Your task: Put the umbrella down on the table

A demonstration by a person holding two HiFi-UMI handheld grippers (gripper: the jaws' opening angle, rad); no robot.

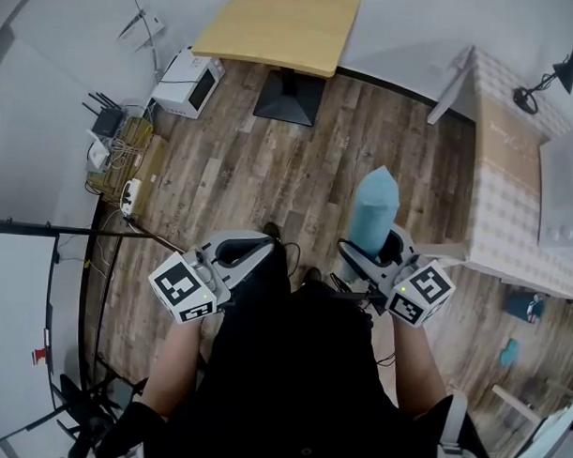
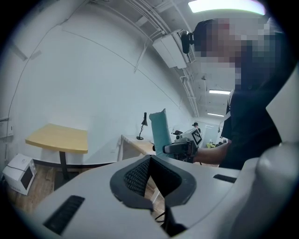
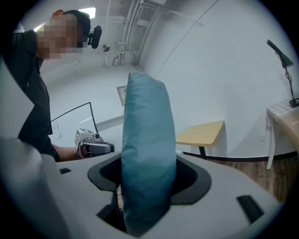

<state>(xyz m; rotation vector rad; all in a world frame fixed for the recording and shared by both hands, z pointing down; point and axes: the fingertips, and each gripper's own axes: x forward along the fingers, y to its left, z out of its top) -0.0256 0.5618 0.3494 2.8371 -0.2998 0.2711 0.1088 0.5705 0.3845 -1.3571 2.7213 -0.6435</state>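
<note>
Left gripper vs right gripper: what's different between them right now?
Load: the right gripper is shut on the teal umbrella, which stands upright in it; the left gripper holds nothing.
Fingers: the right gripper's are spread around the umbrella, while the left gripper's meet at their tips.
Shared: both are white, hand-held and over the wood floor, not yet at the checked table.

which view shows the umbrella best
The right gripper view: the teal umbrella fills the centre, large and sharp, clamped in the right gripper. The head view sees it from above, foreshortened, its lower part hidden by the gripper. The left gripper view shows it small and distant, upright in that gripper.
</note>
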